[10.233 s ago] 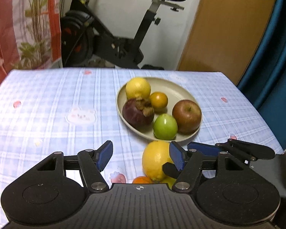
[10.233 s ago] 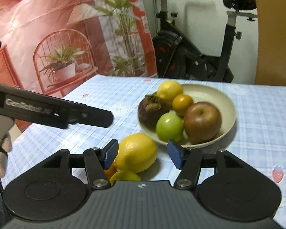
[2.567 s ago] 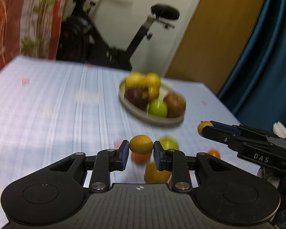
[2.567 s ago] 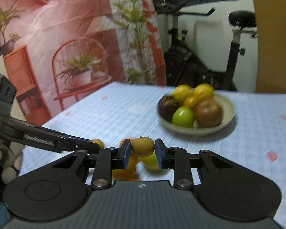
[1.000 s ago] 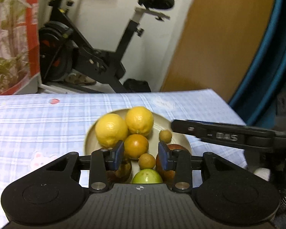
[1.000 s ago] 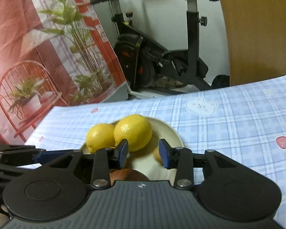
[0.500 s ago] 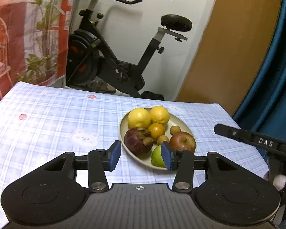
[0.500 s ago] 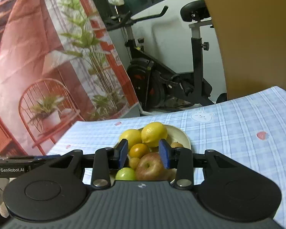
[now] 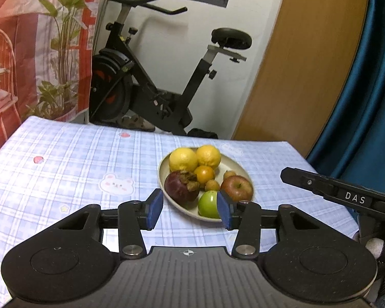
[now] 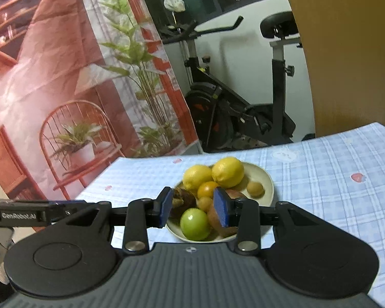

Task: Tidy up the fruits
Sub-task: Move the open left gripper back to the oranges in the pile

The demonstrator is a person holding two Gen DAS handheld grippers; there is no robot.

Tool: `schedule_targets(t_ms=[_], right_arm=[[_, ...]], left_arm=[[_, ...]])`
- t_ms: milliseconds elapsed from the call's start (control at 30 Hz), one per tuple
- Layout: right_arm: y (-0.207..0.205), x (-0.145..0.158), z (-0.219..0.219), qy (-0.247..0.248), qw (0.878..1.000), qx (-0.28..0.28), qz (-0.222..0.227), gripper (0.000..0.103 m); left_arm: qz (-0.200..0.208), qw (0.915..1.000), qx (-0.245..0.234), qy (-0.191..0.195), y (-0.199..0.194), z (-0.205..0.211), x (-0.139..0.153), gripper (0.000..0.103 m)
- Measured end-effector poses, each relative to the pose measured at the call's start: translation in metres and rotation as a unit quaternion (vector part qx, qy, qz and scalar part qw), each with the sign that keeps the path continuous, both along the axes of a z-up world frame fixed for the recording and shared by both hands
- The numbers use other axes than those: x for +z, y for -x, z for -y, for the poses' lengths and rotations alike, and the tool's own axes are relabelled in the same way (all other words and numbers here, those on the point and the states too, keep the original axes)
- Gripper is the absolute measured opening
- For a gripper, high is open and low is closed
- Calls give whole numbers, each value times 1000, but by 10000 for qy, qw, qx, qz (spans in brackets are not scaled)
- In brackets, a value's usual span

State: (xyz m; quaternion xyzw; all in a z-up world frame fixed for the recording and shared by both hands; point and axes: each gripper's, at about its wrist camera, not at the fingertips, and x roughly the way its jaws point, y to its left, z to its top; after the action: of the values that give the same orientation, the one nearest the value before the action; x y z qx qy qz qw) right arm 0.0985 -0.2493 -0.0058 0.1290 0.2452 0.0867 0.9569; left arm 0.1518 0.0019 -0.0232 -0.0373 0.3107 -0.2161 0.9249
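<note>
While all fruits are sitting on the round beige plate [image 9: 245,177] at frame centre, both grippers, left gripper [image 9: 190,211] and right gripper [image 10: 193,210], are being held empty, jaws apart; sorting looks finished, so only pulling away is being called for.

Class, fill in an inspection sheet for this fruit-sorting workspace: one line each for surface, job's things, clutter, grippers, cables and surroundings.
Surface: table under a blue checked cloth with cartoon prints.
Job's things: beige plate holding two lemons, an orange, a mangosteen, a red apple, a green apple and two small brown fruits.
Clutter: nothing seen on the cloth beside the plate.
Grippers: left gripper and right gripper both empty, jaws apart, short of the plate; the left jaws have just been opening.
Cables: nothing seen.
Surroundings: exercise bike, printed backdrop, wooden door, blue curtain.
</note>
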Motion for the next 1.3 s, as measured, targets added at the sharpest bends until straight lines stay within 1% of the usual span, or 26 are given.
schedule_targets(t_ms=[100,200,367,500,600,667,767,800,833,900,933,967,1067,1233,1300], right_arm=[[5,9,-2,16,10000,49,82,40],[10,15,-3,-82,9998,109,126,40],[20,19,-4,-258,9995,148,101,40],[30,12,-1,-535,9985,79,-6,40],[37,1,2,-767,9970,28,-140,40],[38,-6,1,-779,9967,9,-223,40],[37,-19,-3,-649,9970,47,-411,40],[36,-24,-6,-509,9974,101,-492,40],[36,-29,-11,-288,9980,150,-549,40],[38,-38,-24,465,9969,185,-608,40],[38,-43,-28,676,9954,218,-650,40],[39,-47,-30,747,9943,271,-709,40],[40,-56,-32,680,9938,370,-797,40],[39,-58,-36,654,9932,550,-787,40],[40,-59,-39,566,9931,668,-777,40]], left_arm=[[65,10000,28,38,4,-3,7,49],[88,9999,14,46,8,-8,13,49],[64,9999,2,-97,12,-22,19,49],[3,9997,119,-230,15,-42,21,49],[-55,9993,219,-295,16,-52,17,49],[-159,9992,246,-275,15,-54,11,48],[-325,9991,204,-198,13,-50,0,48],[-379,9990,174,-185,12,-47,-4,48],[-444,9988,129,-169,11,-43,-9,48],[-562,9983,46,-157,10,-37,-18,48],[-625,9979,-2,-148,9,-34,-23,48],[-696,9975,-49,-138,9,-31,-28,48],[-866,9961,-121,-146,9,-26,-41,47],[-986,9947,-232,-147,14,-22,-50,46],[-1054,9939,-299,-120,17,-20,-54,46]])
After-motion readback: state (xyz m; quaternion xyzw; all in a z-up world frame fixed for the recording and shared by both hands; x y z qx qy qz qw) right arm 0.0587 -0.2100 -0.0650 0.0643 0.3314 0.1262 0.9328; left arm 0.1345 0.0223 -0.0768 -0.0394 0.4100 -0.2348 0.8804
